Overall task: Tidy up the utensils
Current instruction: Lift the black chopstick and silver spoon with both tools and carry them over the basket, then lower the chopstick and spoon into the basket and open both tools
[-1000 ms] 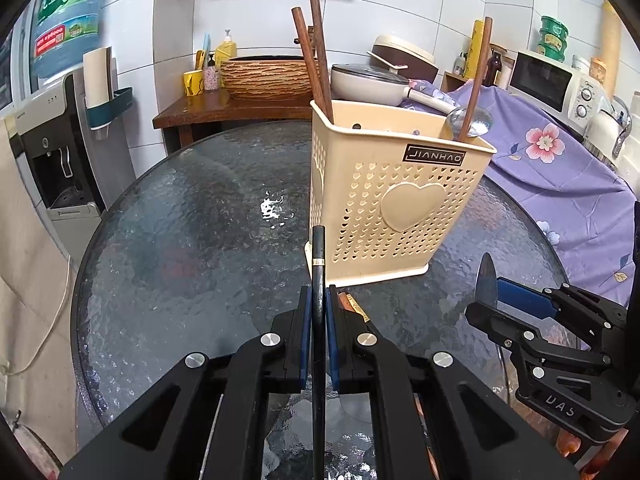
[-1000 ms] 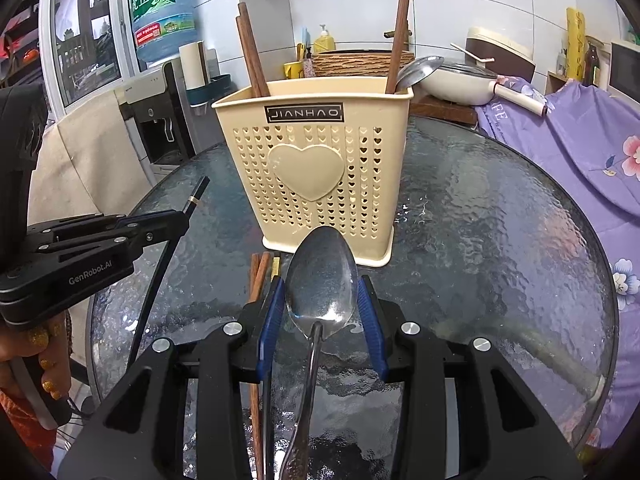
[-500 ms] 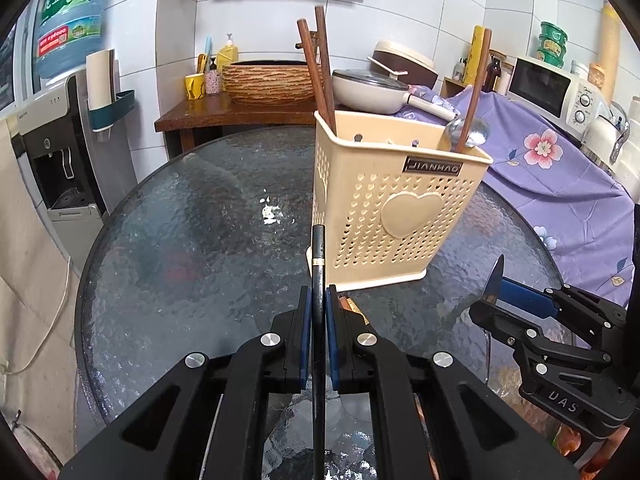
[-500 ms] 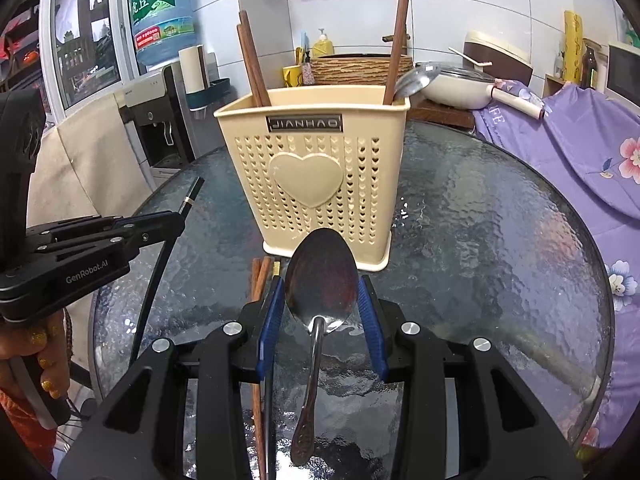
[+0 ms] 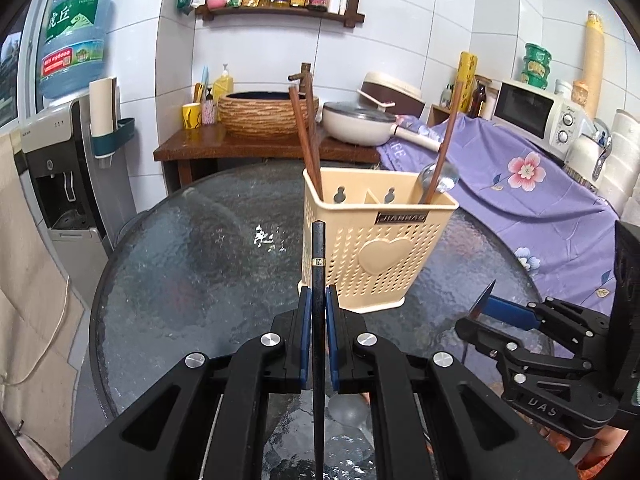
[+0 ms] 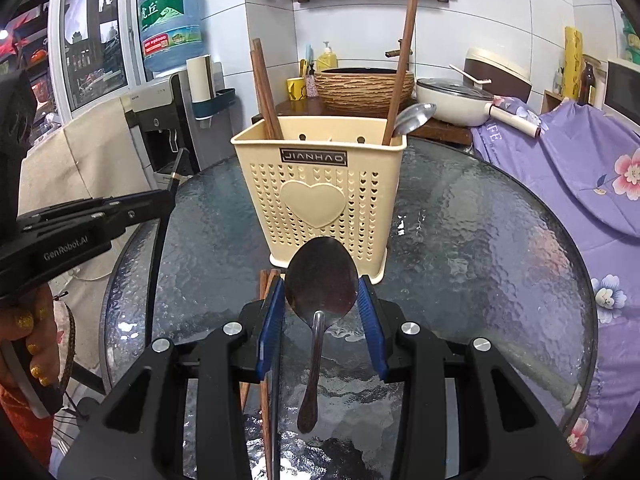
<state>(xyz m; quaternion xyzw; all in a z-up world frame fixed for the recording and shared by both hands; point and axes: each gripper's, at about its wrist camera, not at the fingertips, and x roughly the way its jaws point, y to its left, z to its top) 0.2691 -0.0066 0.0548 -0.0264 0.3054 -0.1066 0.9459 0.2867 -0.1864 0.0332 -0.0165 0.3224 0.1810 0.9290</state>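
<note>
My left gripper (image 5: 316,300) is shut on a black chopstick (image 5: 318,256) that points up toward the beige utensil holder (image 5: 376,248). In the right wrist view my right gripper (image 6: 322,292) is shut on the bowl of a metal spoon (image 6: 322,276), handle hanging down, just before the holder (image 6: 320,184). The holder's left compartment has brown chopsticks (image 6: 264,88); its right one has a wooden handle and a spoon (image 6: 416,116). More brown chopsticks (image 6: 266,280) lie on the glass under my right gripper. Each gripper shows in the other's view: the right gripper (image 5: 492,312) and the left gripper (image 6: 160,204).
The holder stands on a round textured glass table (image 5: 180,280). Behind it are a wooden side table with a woven basket (image 5: 264,116) and a pan (image 5: 360,124). A purple flowered cloth (image 5: 520,184) covers things on the right, and a water dispenser (image 5: 60,184) stands on the left.
Both grippers have risen with the chopstick and the spoon still gripped. The holder now sits lower in both views, and its open top shows in the left wrist view.
</note>
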